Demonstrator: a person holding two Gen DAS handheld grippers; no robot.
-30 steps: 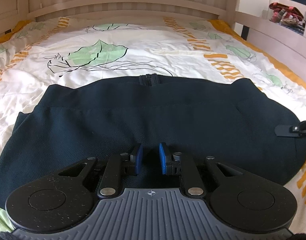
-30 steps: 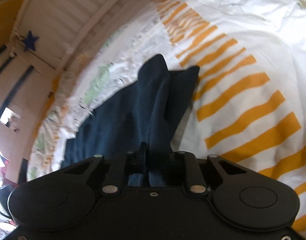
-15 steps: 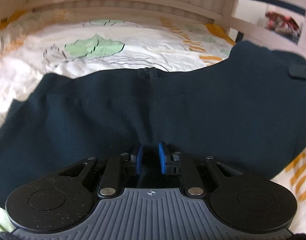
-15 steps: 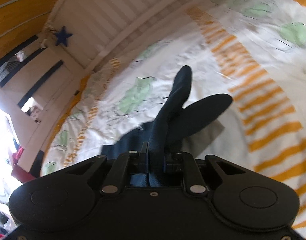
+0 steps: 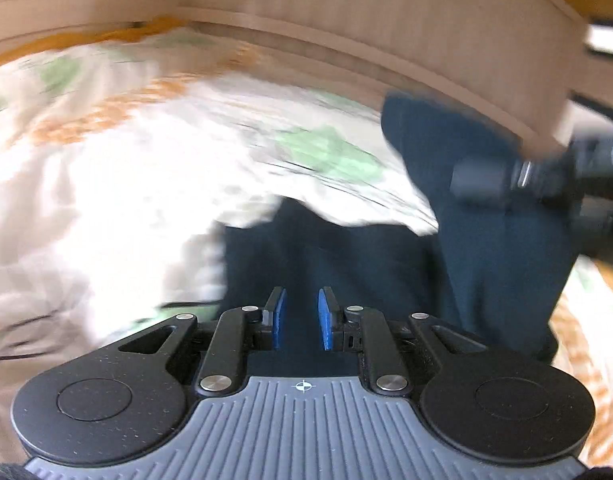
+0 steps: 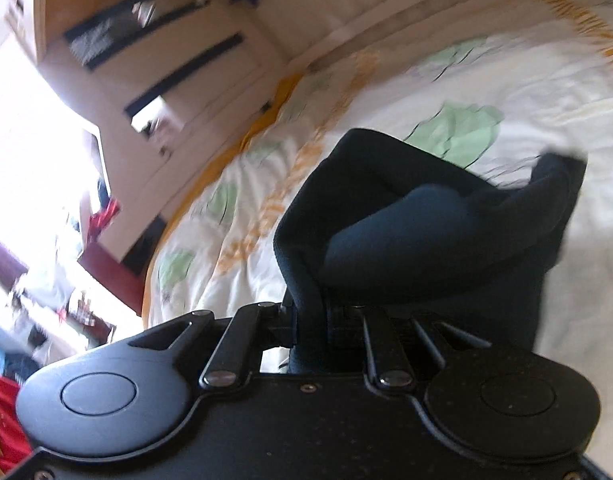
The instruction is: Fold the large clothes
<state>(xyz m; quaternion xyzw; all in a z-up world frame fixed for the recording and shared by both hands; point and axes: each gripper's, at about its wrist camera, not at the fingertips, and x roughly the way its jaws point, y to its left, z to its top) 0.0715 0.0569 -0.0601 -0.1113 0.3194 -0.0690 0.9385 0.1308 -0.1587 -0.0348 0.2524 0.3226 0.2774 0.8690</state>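
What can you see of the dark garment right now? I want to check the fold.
The dark navy garment looks like a soft, fine-knit fabric. It is lifted off the leaf-print bedspread and bunched into thick folds. The right claw is shut on one edge, with cloth rising from its jaws. In the left wrist view the fabric runs between the blue pads of the left claw, though a small gap shows; one part hangs by the right claw. Motion blur hides finer detail.

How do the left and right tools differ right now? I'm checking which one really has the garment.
The right tool is shut on a bunched fold of the dark garment; the left tool has a gap between its blue pads, with cloth lying in it, so its grip is unclear. The right tool's pads are hidden by cloth; the left's show. Both are over the bed.
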